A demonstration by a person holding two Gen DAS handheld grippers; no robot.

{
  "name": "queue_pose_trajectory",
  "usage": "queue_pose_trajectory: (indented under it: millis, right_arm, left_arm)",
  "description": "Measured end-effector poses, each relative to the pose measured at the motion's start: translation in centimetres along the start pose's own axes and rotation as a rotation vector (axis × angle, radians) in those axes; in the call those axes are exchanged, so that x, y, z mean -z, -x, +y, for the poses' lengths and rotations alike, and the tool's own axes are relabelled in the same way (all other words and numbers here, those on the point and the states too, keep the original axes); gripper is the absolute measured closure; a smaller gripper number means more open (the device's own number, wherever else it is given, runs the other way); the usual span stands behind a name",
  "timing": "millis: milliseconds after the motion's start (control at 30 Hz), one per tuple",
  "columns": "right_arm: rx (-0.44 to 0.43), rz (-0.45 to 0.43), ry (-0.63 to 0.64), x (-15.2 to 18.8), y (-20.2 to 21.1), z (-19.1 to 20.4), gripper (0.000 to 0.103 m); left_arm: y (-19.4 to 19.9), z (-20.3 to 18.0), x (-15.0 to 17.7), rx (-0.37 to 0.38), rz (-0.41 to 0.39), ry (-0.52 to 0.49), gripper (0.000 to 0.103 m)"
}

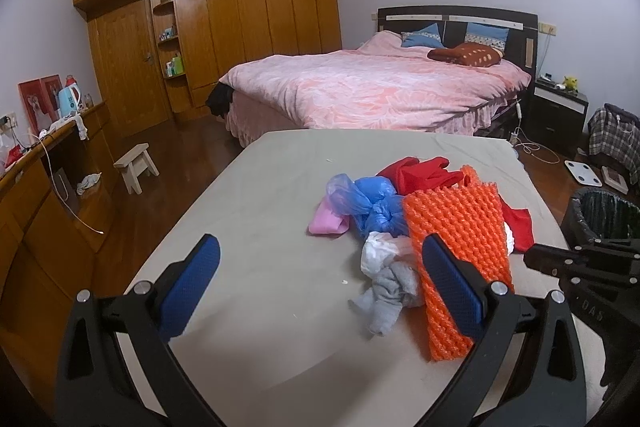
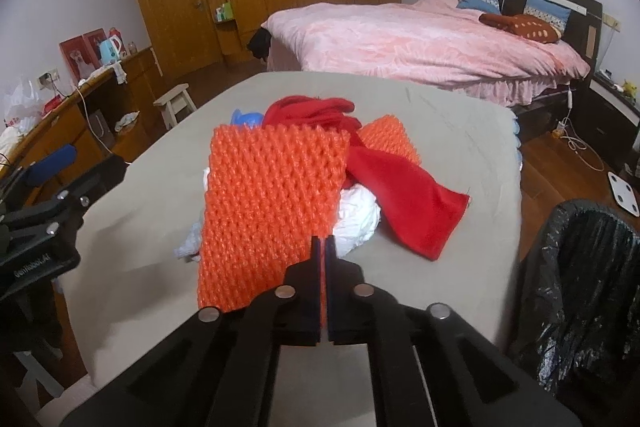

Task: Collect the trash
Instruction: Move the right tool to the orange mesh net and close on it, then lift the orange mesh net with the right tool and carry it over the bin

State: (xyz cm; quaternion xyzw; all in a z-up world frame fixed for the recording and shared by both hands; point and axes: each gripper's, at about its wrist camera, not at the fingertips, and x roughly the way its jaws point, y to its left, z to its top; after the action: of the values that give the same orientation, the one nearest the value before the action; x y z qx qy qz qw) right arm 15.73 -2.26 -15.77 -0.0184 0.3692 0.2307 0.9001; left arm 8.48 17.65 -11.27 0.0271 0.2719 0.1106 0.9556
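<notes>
At the bottom centre of the right wrist view, the right gripper (image 2: 323, 243) pinches the near edge of the orange foam net (image 2: 272, 211). The left gripper (image 1: 320, 263) gapes wide, holding nothing. Beyond lie a red cloth (image 2: 404, 195) and a blue bag (image 1: 372, 203) on the grey table (image 1: 248, 227); the lined bin (image 2: 592, 267) stands lower right.

Bin (image 2: 580, 287) cut by frame edge; white wad (image 2: 358, 217) partly hidden, prob. plastic.

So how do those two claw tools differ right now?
The left gripper has its blue pads spread wide and holds nothing; the right gripper is pinched shut on the orange foam net. The left hangs over the pile's pale bags; the right is at the net's near edge. Both are black with blue pads.
</notes>
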Motion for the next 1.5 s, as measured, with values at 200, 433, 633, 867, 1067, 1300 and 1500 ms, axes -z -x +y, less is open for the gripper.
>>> queue_pose_trajectory:
  millis: [200, 433, 633, 867, 1067, 1300, 1500]
  right_arm:
    - [-0.020, 0.009, -0.009, 0.0, -1.4, 0.6, 0.053]
    - [-0.034, 0.094, -0.018, 0.7, -4.2, 1.4, 0.062]
    - [-0.069, 0.092, 0.002, 0.9, -3.5, 1.2, 0.090]
    - [-0.070, 0.007, -0.049, 0.3, 0.6, -0.4, 0.091]
    - [-0.002, -0.045, -0.073, 0.0, 3.4, -2.6, 0.091]
    - [0.036, -0.027, -0.101, 0.3, 2.7, -4.5, 0.091]
    - [0.032, -0.011, -0.109, 0.6, 1.9, -4.9, 0.091]
  left_arm:
    - [-0.1, 0.4, 0.4, -0.023, 0.010, -0.001, 0.005]
    - [-0.8, 1.5, 0.7, -0.044, 0.025, 0.006, 0.005]
    - [-1.0, 1.5, 0.9, -0.033, 0.035, 0.011, 0.005]
    - [-0.6, 0.7, 0.9, -0.012, 0.024, 0.008, 0.005]
    - [-1.2, -1.2, 1.0, 0.030, 0.030, 0.001, 0.005]
    - [-4.1, -4.5, 1.6, 0.084, 0.089, -0.025, 0.024]
    - [-6.6, -5.7, 2.9, 0.083, 0.149, -0.035, 0.029]
